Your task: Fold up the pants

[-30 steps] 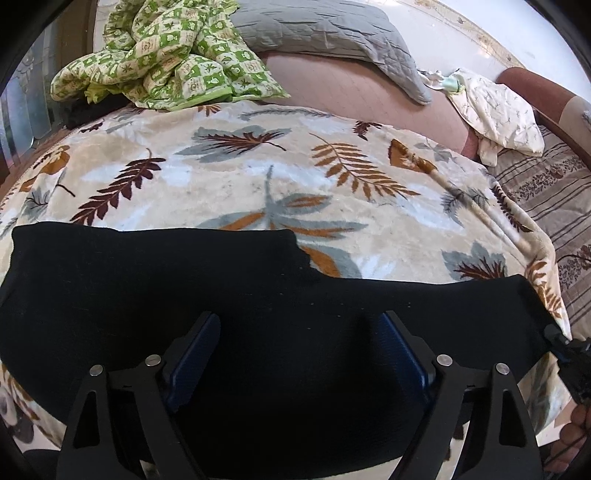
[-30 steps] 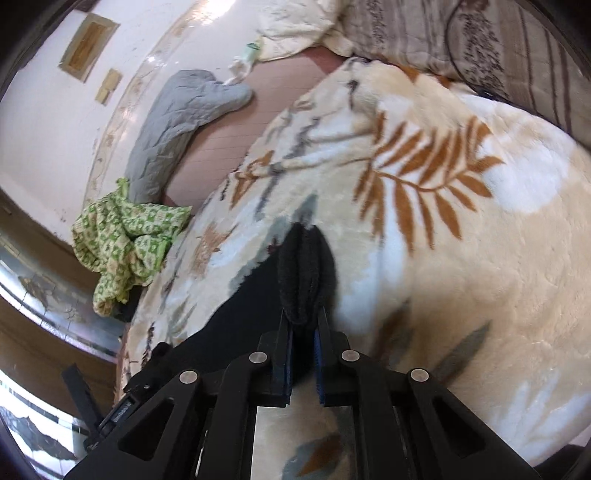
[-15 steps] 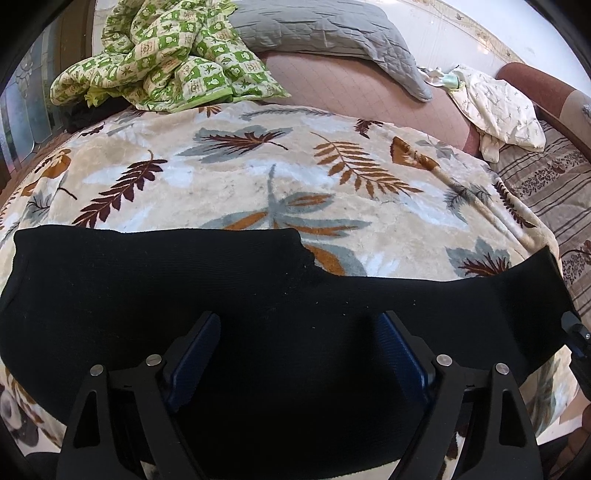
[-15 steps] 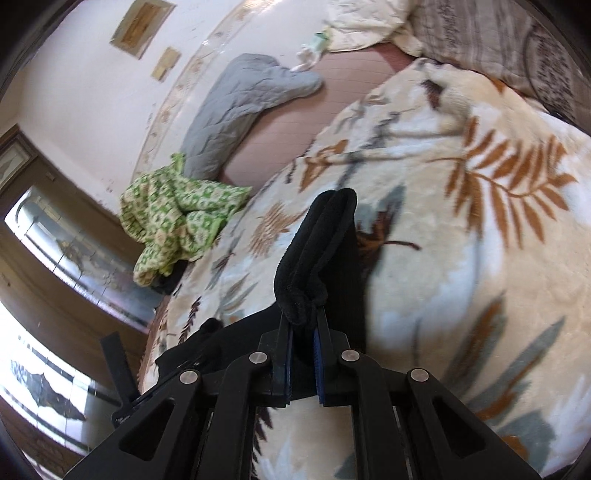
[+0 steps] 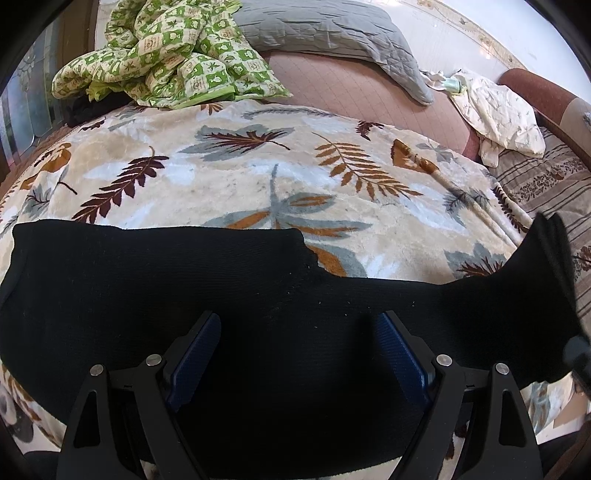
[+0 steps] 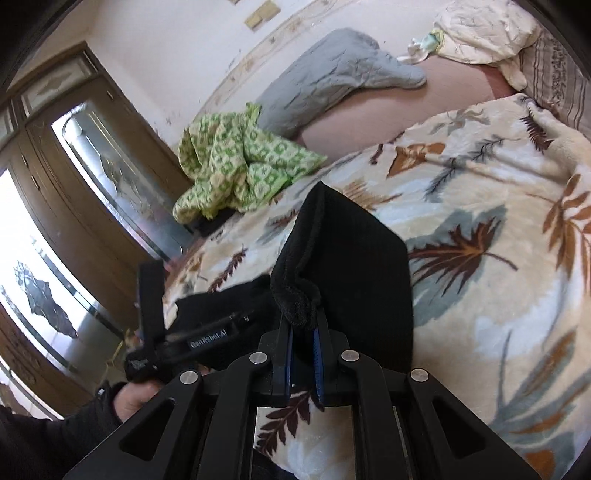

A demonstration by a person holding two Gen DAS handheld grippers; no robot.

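The black pants (image 5: 155,288) lie flat across the near part of a leaf-patterned blanket (image 5: 236,177). My left gripper (image 5: 299,354) is open, its blue pads spread wide just above the middle of the pants. My right gripper (image 6: 303,332) is shut on the leg end of the pants (image 6: 351,266) and holds it lifted off the blanket. That raised end also shows at the right of the left wrist view (image 5: 546,280). The left gripper's body and the hand holding it show in the right wrist view (image 6: 177,336).
A green checked quilt (image 5: 166,51) is heaped at the far left. A grey pillow (image 5: 332,33) and a cream cloth (image 5: 498,114) lie along the back. A striped bedsheet (image 5: 554,184) is at the right. A wooden glass-panelled wardrobe (image 6: 92,177) stands to the left.
My right gripper has lifted the leg end of the pants up off the blanket and carried it leftward toward the left gripper. The left gripper has stayed open over the pants.
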